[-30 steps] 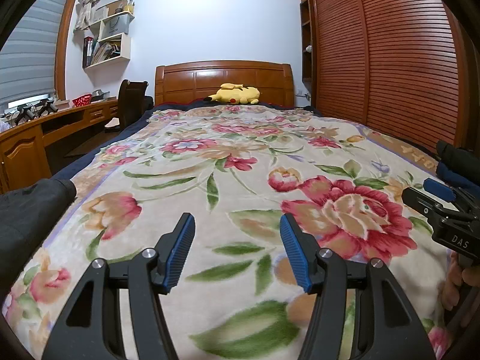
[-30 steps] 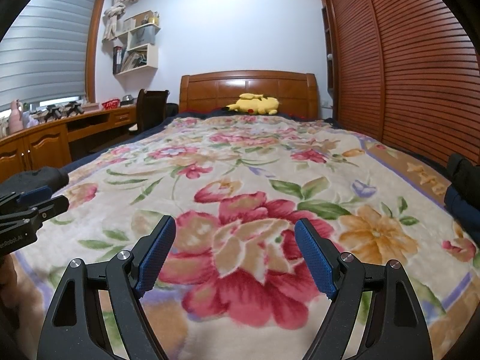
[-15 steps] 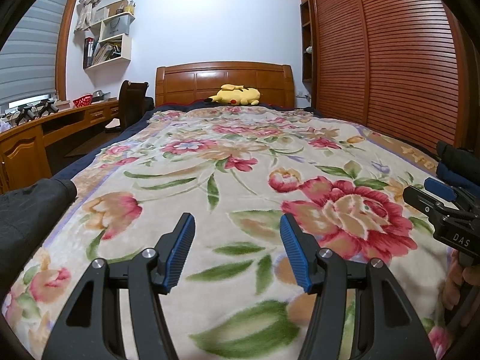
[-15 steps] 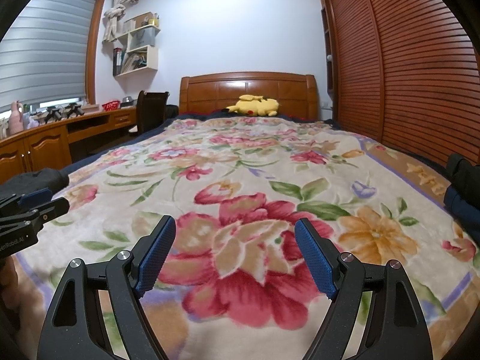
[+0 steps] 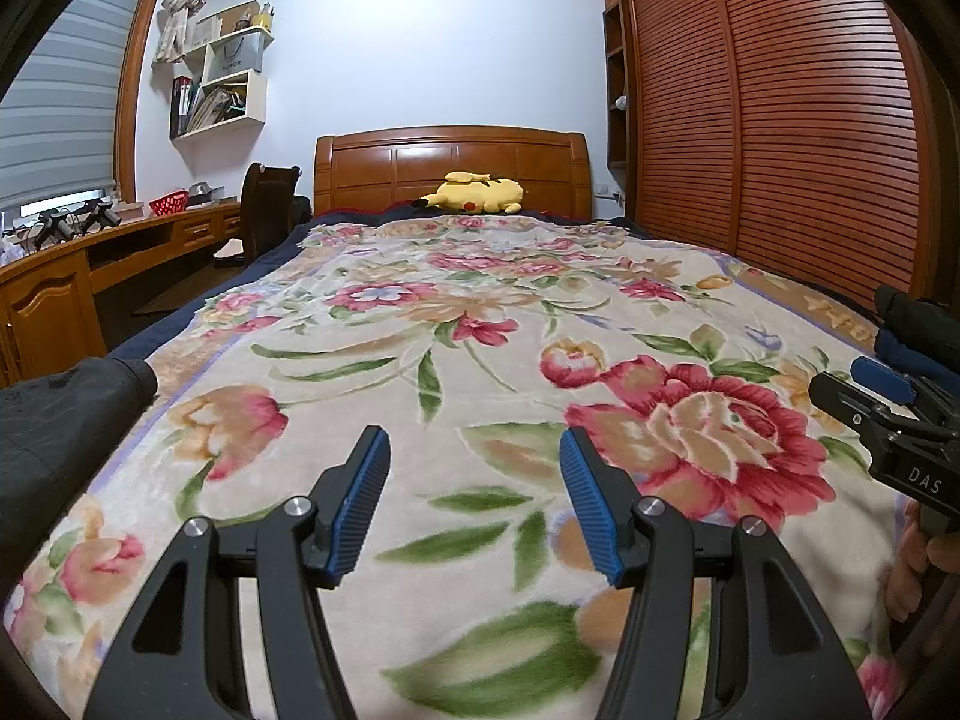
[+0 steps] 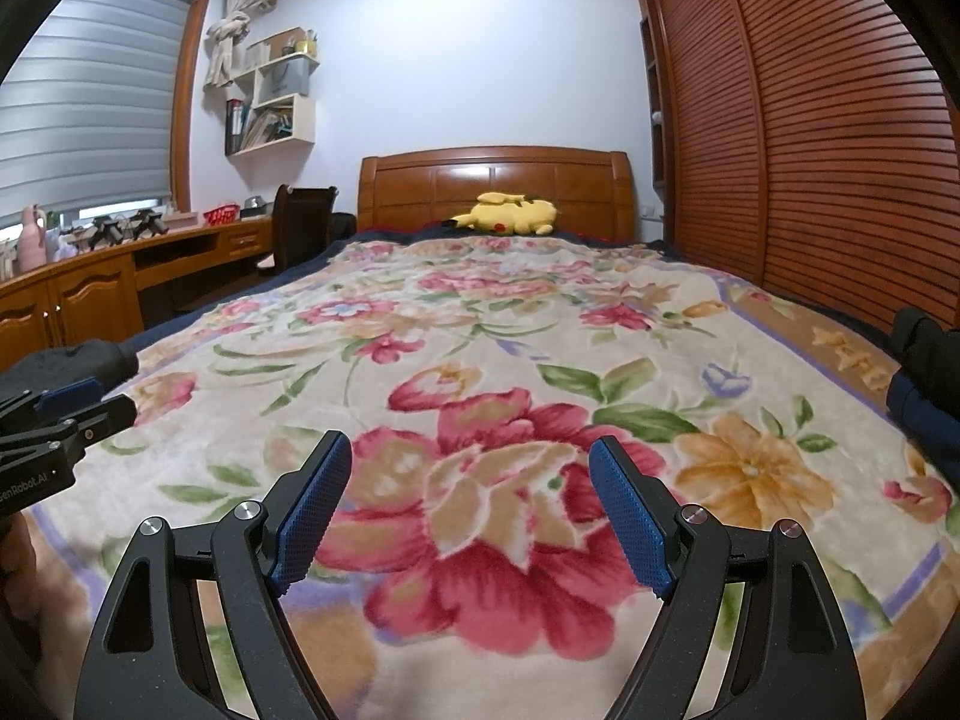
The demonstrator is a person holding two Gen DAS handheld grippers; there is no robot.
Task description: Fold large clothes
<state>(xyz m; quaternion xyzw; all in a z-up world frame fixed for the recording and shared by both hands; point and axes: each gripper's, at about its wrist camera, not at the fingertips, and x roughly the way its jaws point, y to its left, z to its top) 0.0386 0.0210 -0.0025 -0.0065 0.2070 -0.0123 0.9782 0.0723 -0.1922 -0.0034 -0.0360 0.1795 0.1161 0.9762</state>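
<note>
- L claw [image 5: 474, 468] was released, both blue pads spread wide w/ nothing between, hovering over the floral blanket [image 5: 480, 324] at the foot of the bed.
- R claw [image 6: 470, 480] was likewise released, pads apart, empty, above a big red flower in the print.
- In the L wrist view the R claw showed at 3 o'clock; in the R wrist view the L claw sat at 9 o'clock. The 2 were well apart, neither gripping cloth.
- Dark grey garment [image 5: 66, 420] lay bunched on the bed's L edge, at 9 o'clock of the L claw, not touched by it.
- Dark navy/black clothes [image 6: 927, 378] lay piled on the bed's R edge, at 3 o'clock of the R claw, apart from it.
- Yellow plush toy [image 5: 477, 195] lay at 12 o'clock against the wooden headboard [image 5: 450, 165].
- Wooden bench [image 6: 114, 276] ran along the L wall under the blinds; slatted wardrobe doors [image 6: 810, 150] filled the R wall.
</note>
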